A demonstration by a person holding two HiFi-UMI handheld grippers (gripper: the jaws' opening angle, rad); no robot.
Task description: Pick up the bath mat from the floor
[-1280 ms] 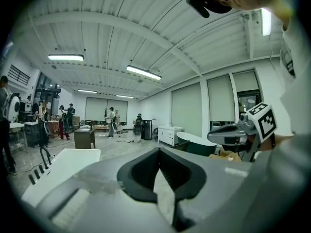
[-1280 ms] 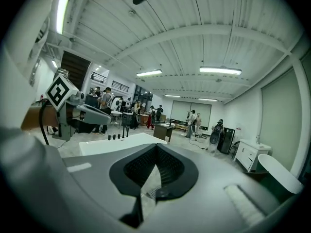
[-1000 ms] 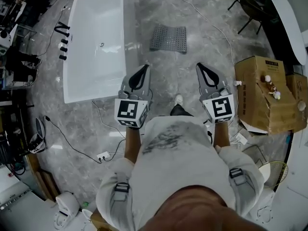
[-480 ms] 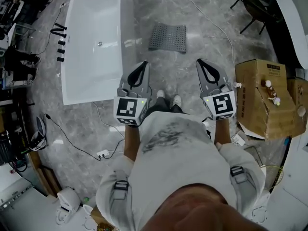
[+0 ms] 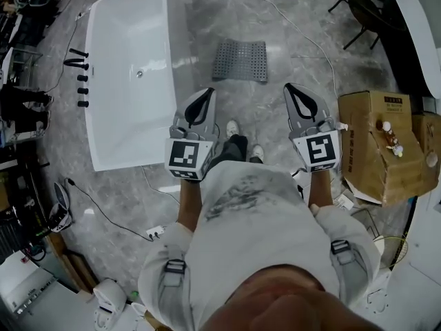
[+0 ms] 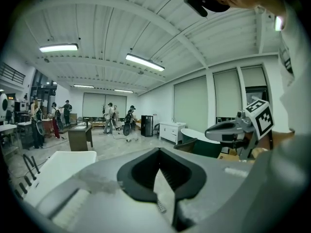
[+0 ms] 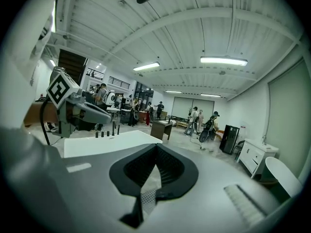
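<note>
A grey perforated bath mat [image 5: 240,60] lies flat on the marble floor, ahead of both grippers. My left gripper [image 5: 206,93] is held out in front of the body, shut and empty, short of the mat's near left corner. My right gripper [image 5: 292,89] is level with it on the other side, also shut and empty, short of the mat's near right corner. In the left gripper view a small piece of the mat [image 6: 160,206] shows through the gap below the shut jaws; the right gripper view shows a piece of the mat [image 7: 147,196] the same way. Neither gripper touches the mat.
A white bathtub [image 5: 131,67] stands on the floor to the left of the mat. A cardboard box [image 5: 377,140] sits at the right, with a dark chair [image 5: 361,16] beyond it. Cables [image 5: 298,29] run across the floor behind the mat. My feet [image 5: 233,129] are between the grippers.
I have stepped forward: the mat and the bathtub have come nearer to both grippers. The feet have shifted. Both grippers stay shut and side by side.
</note>
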